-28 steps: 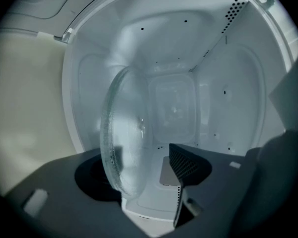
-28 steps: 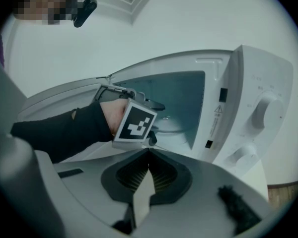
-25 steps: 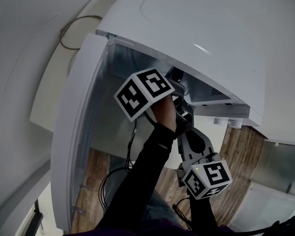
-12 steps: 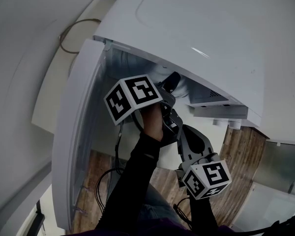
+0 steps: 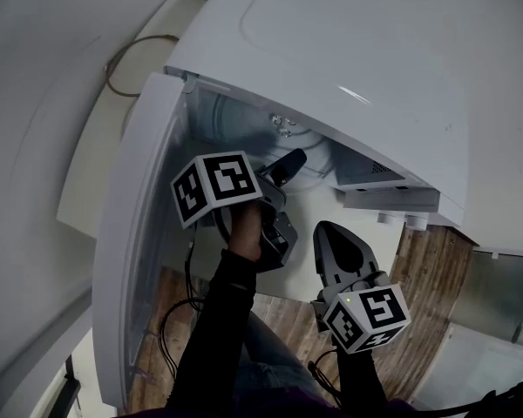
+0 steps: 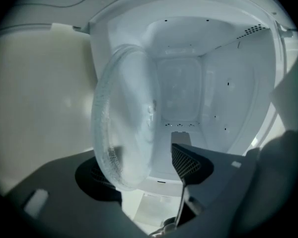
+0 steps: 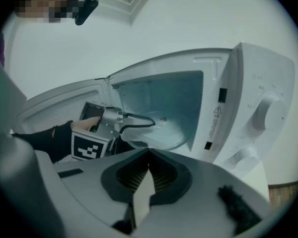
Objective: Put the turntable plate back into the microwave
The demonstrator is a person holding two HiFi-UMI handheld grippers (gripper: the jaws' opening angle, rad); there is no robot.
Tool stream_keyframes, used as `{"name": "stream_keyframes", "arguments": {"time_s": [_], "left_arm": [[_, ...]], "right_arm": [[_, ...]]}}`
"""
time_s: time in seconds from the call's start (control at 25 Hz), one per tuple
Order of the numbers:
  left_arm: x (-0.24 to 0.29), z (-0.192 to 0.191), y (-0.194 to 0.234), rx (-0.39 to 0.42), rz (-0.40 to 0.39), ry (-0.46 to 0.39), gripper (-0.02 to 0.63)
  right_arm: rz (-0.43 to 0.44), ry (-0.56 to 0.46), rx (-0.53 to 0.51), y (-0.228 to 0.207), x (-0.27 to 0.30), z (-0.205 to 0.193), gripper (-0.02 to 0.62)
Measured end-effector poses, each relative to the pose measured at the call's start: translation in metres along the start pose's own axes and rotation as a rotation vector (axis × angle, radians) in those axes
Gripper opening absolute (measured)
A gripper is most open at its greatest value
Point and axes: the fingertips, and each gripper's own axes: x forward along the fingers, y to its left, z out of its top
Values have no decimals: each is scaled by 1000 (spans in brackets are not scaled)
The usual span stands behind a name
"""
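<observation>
The white microwave (image 5: 357, 50) fills the upper right of the head view. Its door (image 5: 135, 233) is swung fully open down the left of the frame, which leaves the cavity (image 6: 181, 88) free to enter. The glass turntable plate (image 6: 126, 128) hangs at the cavity mouth, left of centre in the left gripper view. It stands nearly on edge, probably tilted to clear the opening before it is laid flat inside. The left hand-held gripper (image 6: 139, 163) carries it by the lower rim, jaws narrowed onto the glass (contact at the right-hand pad is hard to make out). The right hand-held gripper (image 7: 149, 167) sits lower right in the head view, outside the oven, jaws pressed together on nothing, seemingly out of the plate's way. Wood-grain floor (image 5: 427, 268) shows at lower right. A pale counter (image 5: 87, 164) runs up the left, with a cable loop (image 5: 126, 55) at upper left.
</observation>
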Motion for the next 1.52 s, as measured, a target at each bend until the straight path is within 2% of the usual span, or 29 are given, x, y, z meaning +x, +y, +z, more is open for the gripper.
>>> {"name": "stream_keyframes", "arguments": {"time_s": [0.12, 0.32, 0.48, 0.56, 0.68, 0.76, 0.8, 1.0, 1.52], "left_arm": [[0, 5, 6, -13, -11, -46, 327], [1, -4, 11, -11, 7, -41, 318], [-18, -16, 35, -10, 59, -90, 201], [-29, -19, 41, 3, 60, -127, 172], [-41, -15, 38, 42, 64, -196, 136], [-44, -11, 32, 62, 75, -233, 65], [-45, -9, 31, 63, 77, -248, 54], [-41, -6, 29, -23, -25, -303, 32], [-15, 15, 9, -23, -45, -291, 31]], "right_arm": [[0, -1, 3, -1, 1, -2, 9], [5, 3, 3, 1, 1, -3, 9], [5, 2, 0, 1, 1, -3, 9], [5, 1, 0, 1, 1, -3, 9], [8, 4, 0, 3, 2, -4, 9], [10, 7, 0, 4, 2, -5, 9], [10, 8, 0, 5, 1, -6, 9], [7, 14, -2, 5, 1, -8, 9], [0, 24, -4, 6, 0, -12, 9]]}}
